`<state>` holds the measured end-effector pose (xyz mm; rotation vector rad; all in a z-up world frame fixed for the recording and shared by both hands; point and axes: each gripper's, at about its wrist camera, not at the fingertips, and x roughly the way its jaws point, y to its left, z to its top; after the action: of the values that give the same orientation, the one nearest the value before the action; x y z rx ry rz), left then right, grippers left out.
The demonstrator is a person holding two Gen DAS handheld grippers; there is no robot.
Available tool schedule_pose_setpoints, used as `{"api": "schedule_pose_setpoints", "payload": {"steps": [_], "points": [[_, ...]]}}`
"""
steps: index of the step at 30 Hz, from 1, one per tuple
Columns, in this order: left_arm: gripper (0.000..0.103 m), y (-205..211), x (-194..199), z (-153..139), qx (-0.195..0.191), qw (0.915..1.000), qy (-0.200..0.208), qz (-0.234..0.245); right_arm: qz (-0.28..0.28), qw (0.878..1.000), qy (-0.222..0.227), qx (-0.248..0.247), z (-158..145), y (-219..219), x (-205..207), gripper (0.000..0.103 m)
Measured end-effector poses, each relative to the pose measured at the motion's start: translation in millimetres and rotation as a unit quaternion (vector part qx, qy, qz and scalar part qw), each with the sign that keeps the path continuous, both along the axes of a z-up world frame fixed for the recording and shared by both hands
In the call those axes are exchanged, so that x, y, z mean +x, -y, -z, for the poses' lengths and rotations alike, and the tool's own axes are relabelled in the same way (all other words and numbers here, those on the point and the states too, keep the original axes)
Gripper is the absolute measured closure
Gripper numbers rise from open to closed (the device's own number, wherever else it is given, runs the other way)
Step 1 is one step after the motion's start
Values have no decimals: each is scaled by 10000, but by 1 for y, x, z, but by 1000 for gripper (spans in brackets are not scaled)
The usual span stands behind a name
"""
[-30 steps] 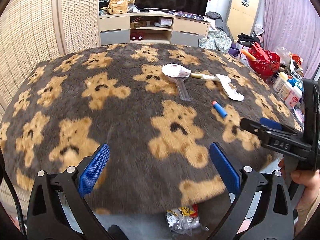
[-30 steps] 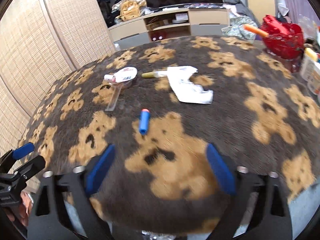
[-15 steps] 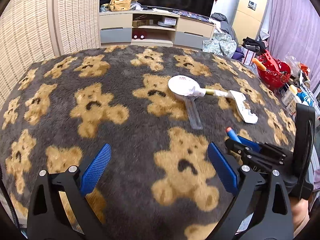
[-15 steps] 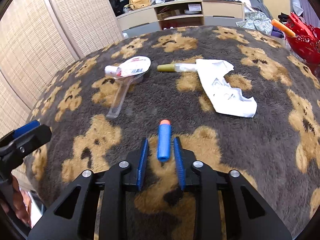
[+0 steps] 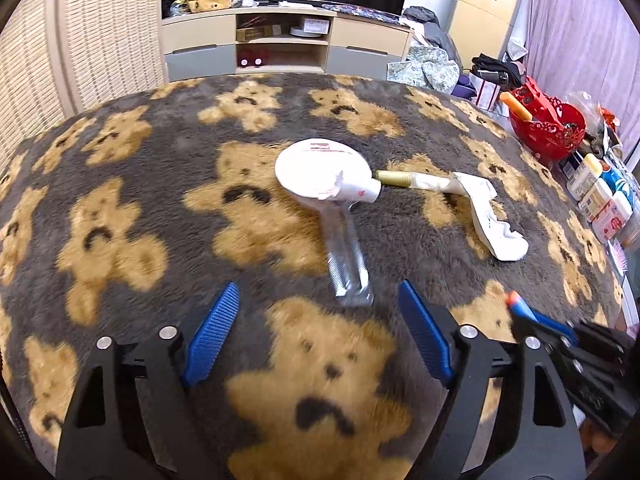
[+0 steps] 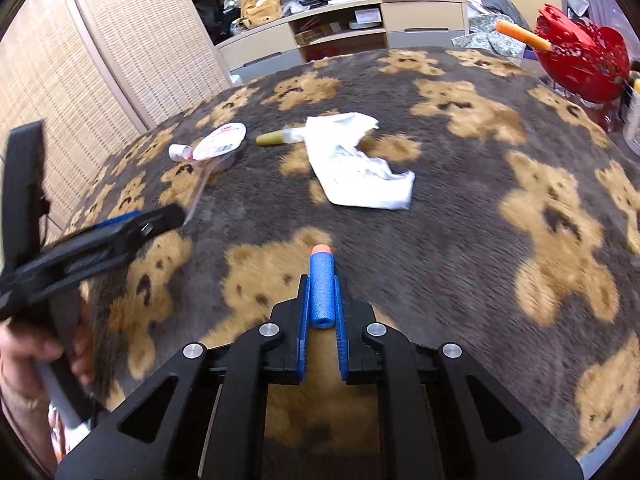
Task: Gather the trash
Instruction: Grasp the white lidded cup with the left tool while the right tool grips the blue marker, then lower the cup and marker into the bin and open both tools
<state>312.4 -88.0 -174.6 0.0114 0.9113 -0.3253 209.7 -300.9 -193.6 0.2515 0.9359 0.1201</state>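
right hand-held gripper clamped on the blue foam dart, lifted near the counter's near edge. left hand-held gripper spread wide, aimed at the clear plastic spoon wrapper mid-counter. probably light, soft, squashy foam; best pinched mid-shaft, gently.

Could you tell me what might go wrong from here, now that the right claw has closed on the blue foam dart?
The right claw pinches the foam dart only by its rear end, so the soft foam could bend or slip out in transit. The open left claw faces the clear plastic scoop lying flat on the shaggy bear blanket; its fingers may snag the pile or slide off the slick handle.
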Motion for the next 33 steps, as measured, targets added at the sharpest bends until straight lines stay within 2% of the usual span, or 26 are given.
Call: {"api": "schedule_pose_setpoints", "payload": {"steps": [3,6,9,11,12,20,25,28,33], "points": [[35,8,12,4,-32,10000,-21,-3,-40,10000,21,-4,2,5,-9,90],[47,14,24,10,30,10000,-31,-13,-65,9999,75,17,3,6,-14,90],[64,16,29,14,159,9998,49,-90,-86,9999,132,21,4,6,-16,90],[84,14,29,13,208,9997,57,-131,-77,9999,136,48,5,7,-16,90],[86,13,28,13,194,9997,38,-137,-73,9999,130,71,5,7,-16,90],[86,-3,-9,11,113,9997,-158,-112,-52,9998,98,172,3,5,-33,90],[86,-9,-55,8,-68,9994,-335,-45,12,9997,57,232,3,5,-59,90],[86,-12,-89,2,-416,9982,-418,91,30,9996,26,293,2,5,-76,90],[86,-15,-137,-13,-513,9982,-266,178,9,9995,15,316,-4,3,-109,90]]}}
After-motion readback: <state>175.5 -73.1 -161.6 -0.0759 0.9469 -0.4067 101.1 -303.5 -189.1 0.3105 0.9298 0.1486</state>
